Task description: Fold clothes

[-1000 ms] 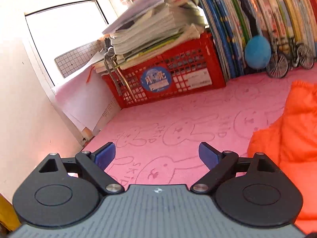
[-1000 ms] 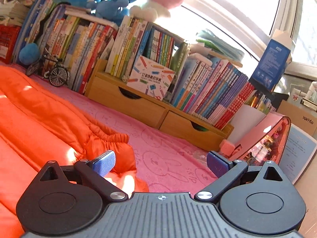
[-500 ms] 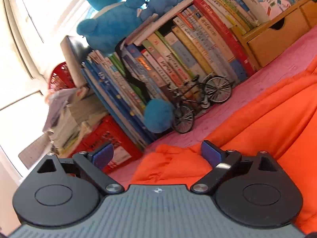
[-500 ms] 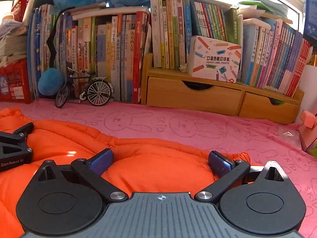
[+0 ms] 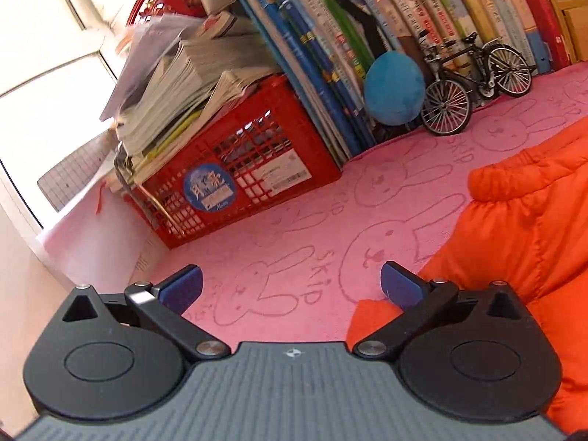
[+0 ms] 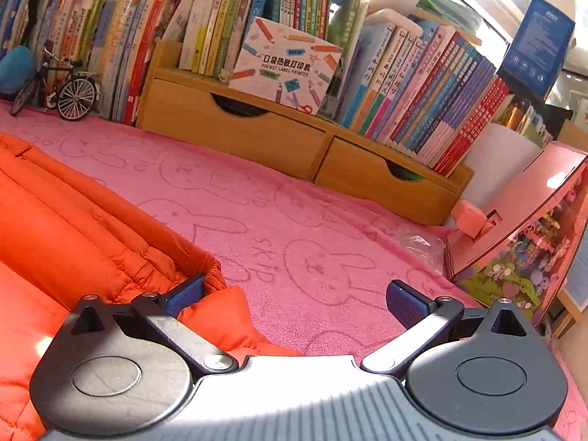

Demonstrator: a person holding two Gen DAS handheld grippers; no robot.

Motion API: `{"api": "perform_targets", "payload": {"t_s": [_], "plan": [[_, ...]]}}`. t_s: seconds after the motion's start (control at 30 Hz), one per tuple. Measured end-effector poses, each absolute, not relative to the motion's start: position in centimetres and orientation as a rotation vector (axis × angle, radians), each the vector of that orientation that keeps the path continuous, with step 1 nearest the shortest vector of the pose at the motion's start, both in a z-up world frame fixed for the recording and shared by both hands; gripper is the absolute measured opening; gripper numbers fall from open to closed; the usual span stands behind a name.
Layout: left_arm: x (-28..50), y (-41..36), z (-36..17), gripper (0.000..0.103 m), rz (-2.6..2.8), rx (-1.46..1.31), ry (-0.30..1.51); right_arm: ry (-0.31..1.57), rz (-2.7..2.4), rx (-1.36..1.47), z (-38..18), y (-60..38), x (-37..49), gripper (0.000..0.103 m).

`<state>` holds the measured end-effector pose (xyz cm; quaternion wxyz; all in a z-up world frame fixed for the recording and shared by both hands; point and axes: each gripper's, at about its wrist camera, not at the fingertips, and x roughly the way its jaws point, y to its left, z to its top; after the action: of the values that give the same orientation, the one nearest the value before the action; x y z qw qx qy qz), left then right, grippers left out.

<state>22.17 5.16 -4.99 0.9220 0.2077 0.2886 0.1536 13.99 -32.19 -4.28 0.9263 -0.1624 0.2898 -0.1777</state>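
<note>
Where spread, orange jacket (image 5: 522, 228) beside left gripper (image 5: 291, 286)

An orange puffy garment (image 5: 529, 228) lies crumpled on the pink surface, filling the right side of the left wrist view. In the right wrist view it (image 6: 81, 228) covers the lower left, its gathered elastic hem bunched near the bottom centre.

The left gripper (image 5: 290, 283) is at the bottom of the frame, and its jaws are opening with only the pink rabbit-print cloth (image 5: 312, 220) between them. An orange padded garment (image 5: 525, 228) fills the right side, just beside the right blue pad. At the upper left stands a red crate (image 5: 239, 169) (papers piled on top). A toy bicycle (image 5: 477, 81) is at the upper right.
</note>
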Motion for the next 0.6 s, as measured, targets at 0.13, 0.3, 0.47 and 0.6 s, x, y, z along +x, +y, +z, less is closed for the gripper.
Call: {"api": "perform_targets", "payload": {"t_s": [0.13,0.3,0.47,0.6], "plan": [[22.0,5.5,-5.0,0.103,0.322,0.409,0.604,0.571,-0.384,-0.330,-3.9,-31.9,13.8,0.102],[21.7,3.9,-5.4,0.101,0.331,0.503,0.575,0.467,-0.427,-0.320,-1.9,-30.9,11.9,0.102],[21.9,4.0,-5.4,0.101,0.331,0.506,0.574,0.278,-0.466,-0.436,1.5,-27.7,10.1,0.103],[22.0,4.0,-5.4,0.101,0.334,0.512,0.572,0.127,-0.539,-0.613,3.1,-23.8,9.9,0.103]]}}
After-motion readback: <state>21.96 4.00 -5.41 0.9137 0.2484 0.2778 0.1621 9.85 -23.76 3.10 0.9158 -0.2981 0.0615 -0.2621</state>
